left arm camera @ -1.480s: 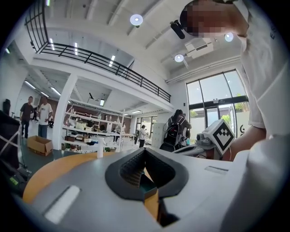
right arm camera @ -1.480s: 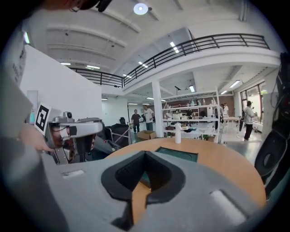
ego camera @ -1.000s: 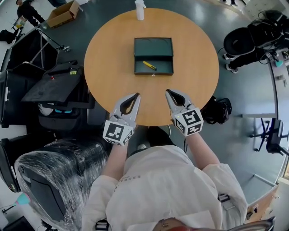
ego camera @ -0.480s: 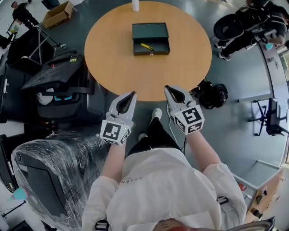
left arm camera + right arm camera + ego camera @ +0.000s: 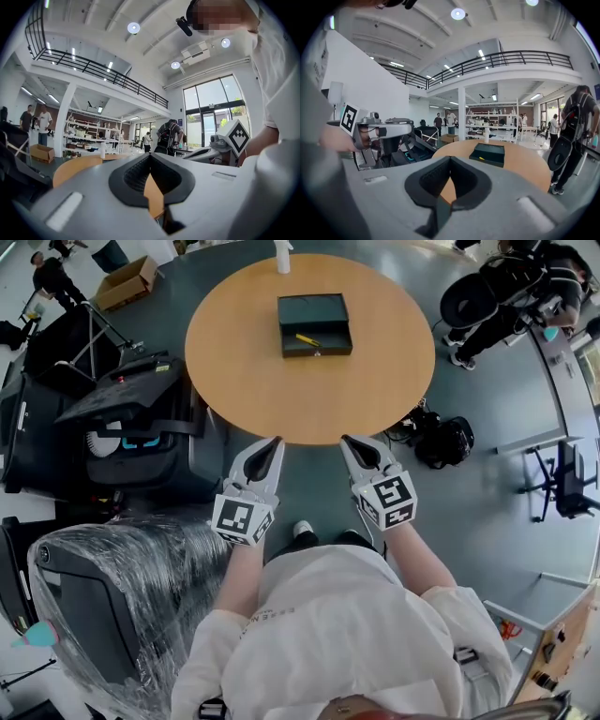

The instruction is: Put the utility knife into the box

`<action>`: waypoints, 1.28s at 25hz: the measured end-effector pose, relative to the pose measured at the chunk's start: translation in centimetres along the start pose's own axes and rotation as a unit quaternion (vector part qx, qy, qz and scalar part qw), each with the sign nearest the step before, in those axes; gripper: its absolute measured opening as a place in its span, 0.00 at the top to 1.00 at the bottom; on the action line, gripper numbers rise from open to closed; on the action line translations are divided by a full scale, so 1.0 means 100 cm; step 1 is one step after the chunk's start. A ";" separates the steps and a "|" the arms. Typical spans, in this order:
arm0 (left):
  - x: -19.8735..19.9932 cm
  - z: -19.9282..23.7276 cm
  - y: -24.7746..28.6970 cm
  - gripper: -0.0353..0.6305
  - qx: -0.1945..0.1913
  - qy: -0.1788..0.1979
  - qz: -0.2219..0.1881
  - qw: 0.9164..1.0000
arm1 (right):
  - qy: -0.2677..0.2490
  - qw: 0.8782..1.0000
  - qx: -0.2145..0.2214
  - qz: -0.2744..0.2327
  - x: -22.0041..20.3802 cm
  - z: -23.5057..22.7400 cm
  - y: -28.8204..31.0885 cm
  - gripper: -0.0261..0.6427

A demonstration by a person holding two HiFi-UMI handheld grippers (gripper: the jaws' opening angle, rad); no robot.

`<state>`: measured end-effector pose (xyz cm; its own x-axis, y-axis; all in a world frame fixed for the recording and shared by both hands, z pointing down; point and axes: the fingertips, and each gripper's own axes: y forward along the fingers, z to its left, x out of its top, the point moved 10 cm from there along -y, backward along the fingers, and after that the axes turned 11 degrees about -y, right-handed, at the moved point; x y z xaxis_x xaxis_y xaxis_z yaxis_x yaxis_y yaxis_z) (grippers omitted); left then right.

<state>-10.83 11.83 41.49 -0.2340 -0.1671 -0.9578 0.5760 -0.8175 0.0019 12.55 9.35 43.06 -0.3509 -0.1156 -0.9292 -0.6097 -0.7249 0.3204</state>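
A dark green open box [image 5: 315, 324] sits on the far half of the round wooden table [image 5: 244, 381]. The yellow utility knife [image 5: 307, 339] lies inside it. Both grippers hang off the table's near edge, well short of the box. The left gripper [image 5: 277, 441] is shut and holds nothing. The right gripper [image 5: 344, 440] is shut and holds nothing too. The right gripper view looks over its closed jaws [image 5: 450, 159] at the box [image 5: 488, 154] and shows the left gripper [image 5: 389, 129] at its left. In the left gripper view, the closed jaws [image 5: 150, 154] cover most of the table.
A white bottle [image 5: 282, 257] stands at the table's far edge. Black equipment cases [image 5: 122, 418] and a plastic-wrapped chair [image 5: 103, 606] crowd the left. On the floor at the right lies a black bag [image 5: 448, 442]. A person [image 5: 506, 287] is at the far right.
Both grippers have drawn back from over the table's near part to just off its edge, and the table looks farther away. Box and knife lie as before.
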 end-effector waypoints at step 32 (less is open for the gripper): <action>0.003 -0.018 0.007 0.92 -0.026 0.001 0.009 1.000 | -0.007 1.000 0.012 -0.010 -0.003 0.000 -0.007 0.97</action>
<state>-9.06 12.23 40.69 -0.2223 -0.1807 -0.9581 0.6197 -0.7848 0.0042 13.12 9.89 43.07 -0.3480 -0.0916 -0.9330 -0.6335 -0.7106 0.3061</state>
